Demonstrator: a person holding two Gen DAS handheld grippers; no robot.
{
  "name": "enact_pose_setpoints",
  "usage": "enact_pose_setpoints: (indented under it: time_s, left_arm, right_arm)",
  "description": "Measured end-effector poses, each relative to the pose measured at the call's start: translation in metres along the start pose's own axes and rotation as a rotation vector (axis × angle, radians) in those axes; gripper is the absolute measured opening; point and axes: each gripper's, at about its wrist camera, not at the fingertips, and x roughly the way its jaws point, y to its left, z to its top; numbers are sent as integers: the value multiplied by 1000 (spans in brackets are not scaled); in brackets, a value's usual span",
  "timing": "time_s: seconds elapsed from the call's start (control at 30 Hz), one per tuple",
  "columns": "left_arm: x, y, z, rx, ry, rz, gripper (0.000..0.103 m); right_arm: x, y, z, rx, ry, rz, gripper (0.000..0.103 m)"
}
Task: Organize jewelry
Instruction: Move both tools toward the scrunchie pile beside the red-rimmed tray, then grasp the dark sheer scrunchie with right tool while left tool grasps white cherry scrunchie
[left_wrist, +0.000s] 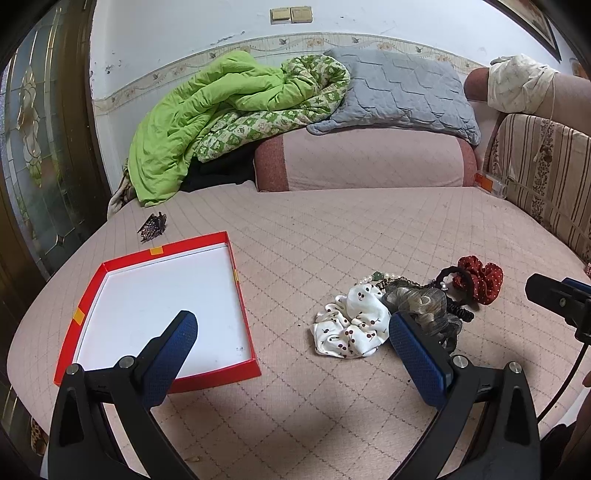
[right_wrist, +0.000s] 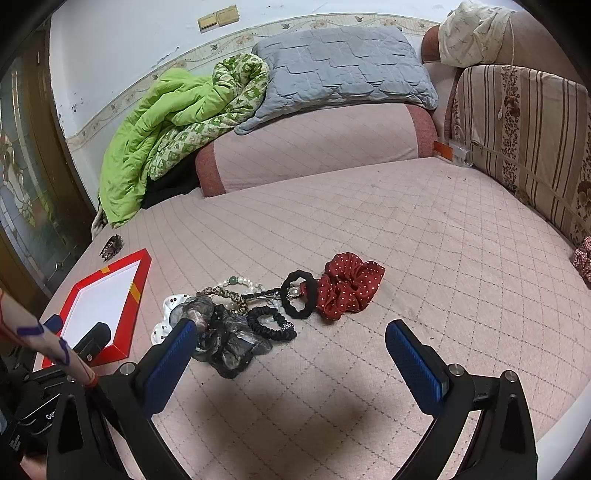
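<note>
A shallow red box with a white inside (left_wrist: 110, 273) (right_wrist: 125, 317) lies on the pink bed at the left. A pile of hair accessories lies to its right: a white cherry-print scrunchie (left_wrist: 351, 325), a grey sheer scrunchie (left_wrist: 424, 301) (right_wrist: 229, 343), a pearl bracelet (left_wrist: 376, 277) (right_wrist: 236, 282), black hair ties (right_wrist: 299, 291) and a red dotted scrunchie (left_wrist: 480, 275) (right_wrist: 349, 284). My left gripper (left_wrist: 295, 325) is open and empty above the bed between box and pile. My right gripper (right_wrist: 291, 328) is open and empty just in front of the pile.
A dark hair claw (left_wrist: 153, 225) (right_wrist: 110, 245) lies beyond the box. A green quilt (left_wrist: 207, 122), a grey pillow (left_wrist: 399, 92) and a pink bolster (left_wrist: 365, 162) are at the back. A striped cushion (right_wrist: 524, 136) stands at the right. A checked scrunchie (right_wrist: 583, 258) lies at the far right.
</note>
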Motion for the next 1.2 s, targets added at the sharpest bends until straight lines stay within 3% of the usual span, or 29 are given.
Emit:
enact_pose_setpoints:
  time_s: [0.37, 0.5, 0.67, 0.8, 0.97, 1.0, 1.03, 1.07, 1.2]
  left_arm:
    - [7, 17, 2, -31, 11, -16, 103]
    - [14, 37, 3, -76, 36, -35, 103]
    - [16, 55, 2, -110, 32, -38, 103]
    - [16, 61, 0, -104, 36, -58, 102]
    - [19, 60, -1, -93, 35, -102, 102]
    - [20, 59, -1, -87, 34, -106, 102]
    - [21, 57, -1, -82, 38, -117, 102]
    - [24, 56, 0, -82, 53, -144, 102]
    - [32, 40, 3, -18, 84, -198, 102]
  right_arm:
    - [3, 2, -2, -32, 16, 7, 103]
    - [5, 11, -4, -81, 27, 38, 103]
    - [16, 34, -9, -168, 71, 105, 95]
    - [31, 61, -13, -240, 113, 162, 83]
    - [59, 93, -12, -337, 146, 158, 68]
    - [68, 95, -12, -346, 167, 150, 49]
    - [76, 97, -13, -347, 193, 145, 18]
    - [81, 96, -13, -336, 211, 143, 13]
    - [66, 74, -2, -221, 133, 167, 12]
